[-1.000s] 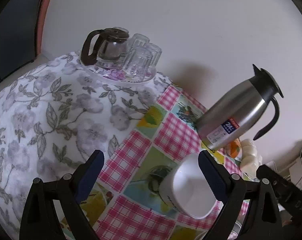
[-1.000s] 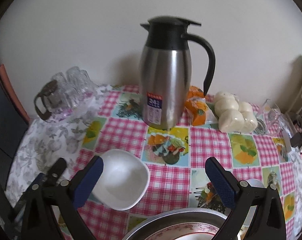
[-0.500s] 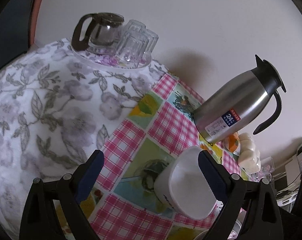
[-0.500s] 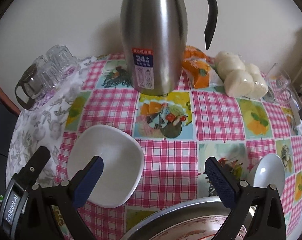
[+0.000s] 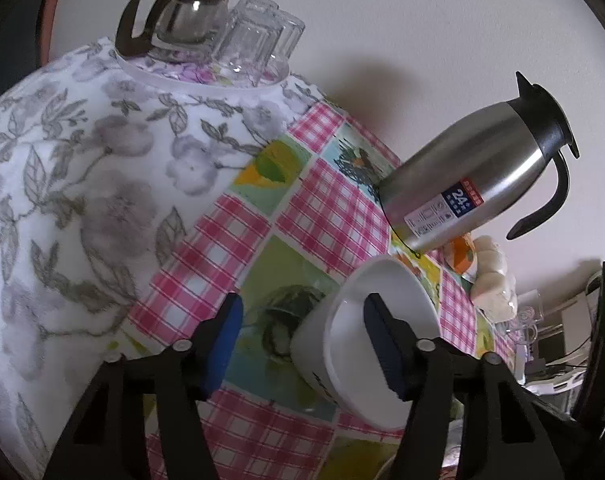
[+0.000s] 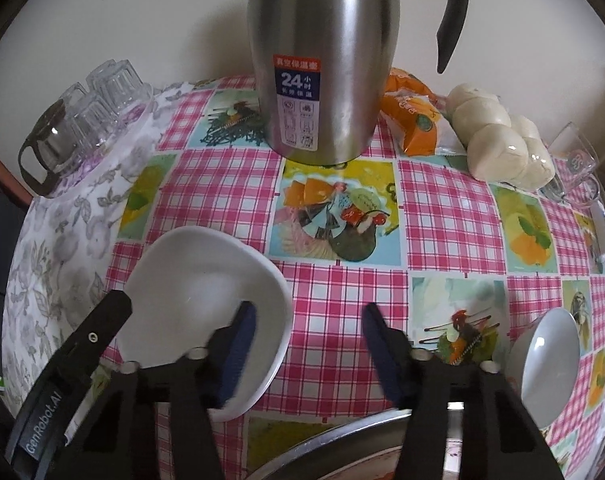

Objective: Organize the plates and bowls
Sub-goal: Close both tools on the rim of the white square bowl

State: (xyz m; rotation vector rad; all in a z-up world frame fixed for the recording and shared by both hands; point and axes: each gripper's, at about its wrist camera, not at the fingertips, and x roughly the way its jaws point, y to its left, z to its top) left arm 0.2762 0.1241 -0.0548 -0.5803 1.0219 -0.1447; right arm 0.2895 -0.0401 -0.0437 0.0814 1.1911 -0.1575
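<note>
Both jaws closing. Left hand-held gripper: fingers straddle the near wall of the white square bowl, one pad inside, one outside, not yet pressing. Right hand-held gripper: straddles the same bowl's opposite rim; contact unclear. Bowl sits on the desk just in front of the steel thermos. Second white bowl lies well right of the thermos, near the desk's edge.

- A plain off-white wall runs behind the bench.
- The bench has a pink-checked cloth with picture squares; its left end has a white cloth with grey flowers.
- Soft light leaves faint shadows on the wall.
- A dark panel with a reddish edge stands at the far left.
</note>
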